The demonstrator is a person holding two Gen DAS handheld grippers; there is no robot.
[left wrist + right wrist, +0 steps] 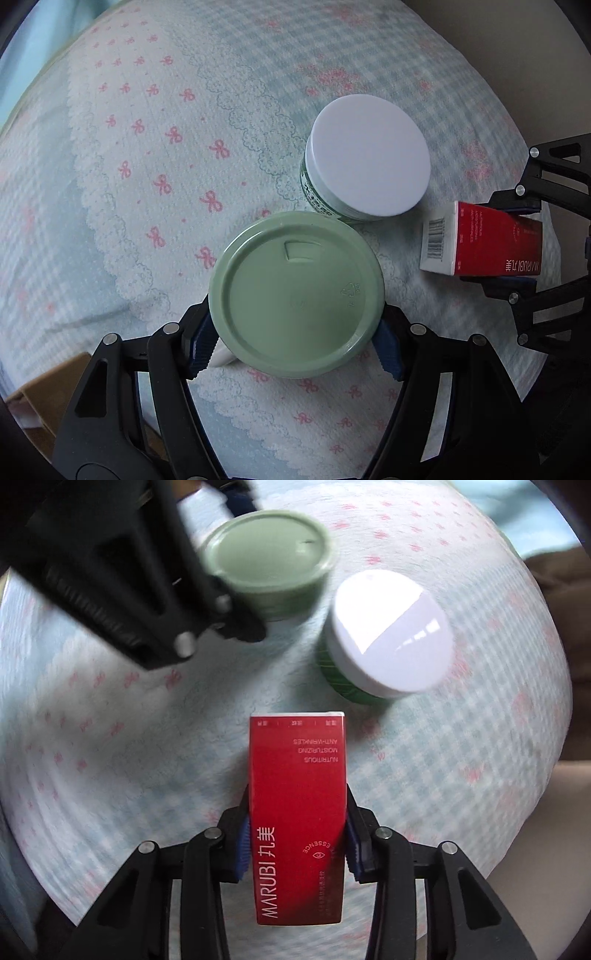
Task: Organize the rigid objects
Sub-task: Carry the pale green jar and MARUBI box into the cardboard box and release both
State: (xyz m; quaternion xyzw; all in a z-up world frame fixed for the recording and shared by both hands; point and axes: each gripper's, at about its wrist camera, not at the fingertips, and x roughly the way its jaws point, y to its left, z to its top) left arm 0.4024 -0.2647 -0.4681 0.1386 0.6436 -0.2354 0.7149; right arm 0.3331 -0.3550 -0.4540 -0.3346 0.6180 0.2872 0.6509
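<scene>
On the bow-printed bedspread (147,166): both grippers loaded.
Left gripper (295,343) clamps the sage-green round plastic lidded tub (295,295) (smooth, probably slippery); right gripper (295,845) pinches the light, crushable red cardboard carton (297,812) by its long sides.

Three rigid things in all — one green-lidded container (295,295), one white-lidded jar (369,173), one red box (297,812) — plus two grippers and one bow-printed cloth (147,147).
</scene>
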